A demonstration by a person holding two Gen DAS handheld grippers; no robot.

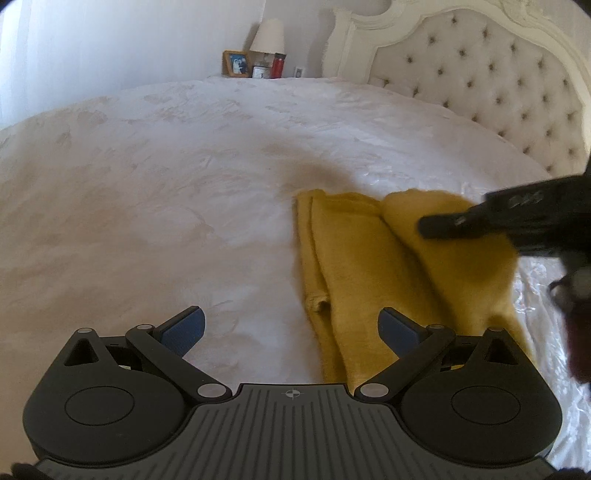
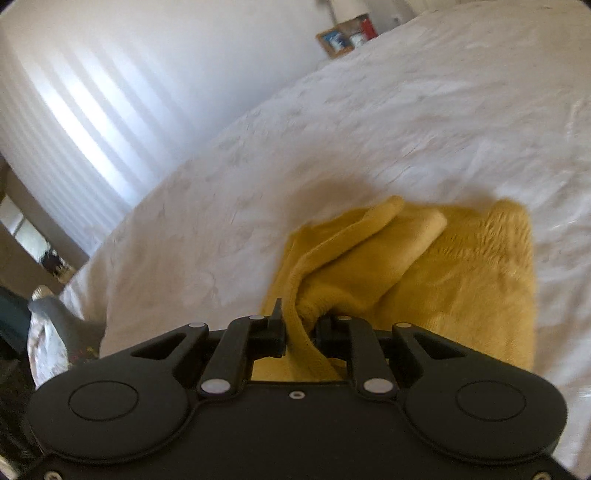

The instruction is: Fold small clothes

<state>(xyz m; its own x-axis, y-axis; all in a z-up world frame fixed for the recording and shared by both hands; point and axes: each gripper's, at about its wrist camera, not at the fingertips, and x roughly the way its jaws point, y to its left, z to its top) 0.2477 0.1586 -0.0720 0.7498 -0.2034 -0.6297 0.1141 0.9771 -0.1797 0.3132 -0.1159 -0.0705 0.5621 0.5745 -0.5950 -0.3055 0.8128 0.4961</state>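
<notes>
A mustard-yellow fleece garment (image 1: 354, 258) lies partly folded on a white textured bedspread (image 1: 166, 192), near the side of the bed closest to the cream tufted headboard (image 1: 491, 74). The right gripper (image 2: 298, 328) has its black fingers pressed together on a rolled edge of the yellow fabric — the cloth rises in a ridge from the pinch and drapes back over the rest of the garment. In the left wrist view that same gripper reaches in from the right, above a lifted flap. The left gripper (image 1: 291, 326) hovers just above the bedspread with its blue-padded fingers (image 1: 184, 328) spread wide, holding nothing — its right finger over the garment's near end. Beyond the bed stand a white-shaded lamp (image 1: 267, 35), a wooden picture frame (image 1: 236, 63) and a red bottle (image 1: 277, 65).
</notes>
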